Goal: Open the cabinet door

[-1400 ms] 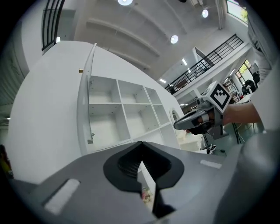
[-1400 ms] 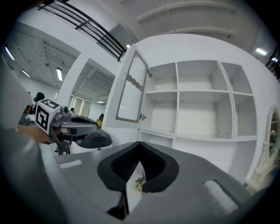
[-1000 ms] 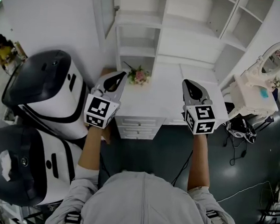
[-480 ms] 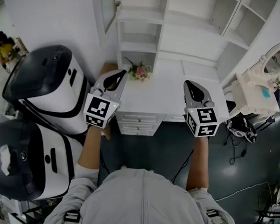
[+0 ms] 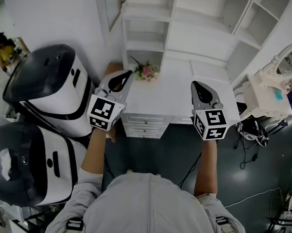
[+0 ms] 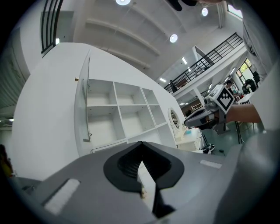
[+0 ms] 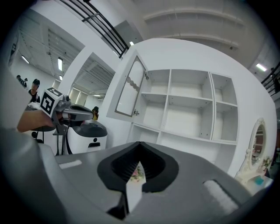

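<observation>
Little moved, cabinet door (image 7: 130,89) seemingly open

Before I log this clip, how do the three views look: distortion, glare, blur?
Head view: evenly lit and sharp, the shelf unit leaning outward from the wide lens. Left gripper view: strong fisheye with black corners, ceiling lamps blown out, the left claw soft up close. Right gripper view: same fisheye, the cabinet door bowed, walls evenly bright.

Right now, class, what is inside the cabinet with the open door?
Only bare white shelves show inside the cabinet; nothing stands on them. The right tongs cover the lowest compartments' bottom, so that part is unseen.
</observation>
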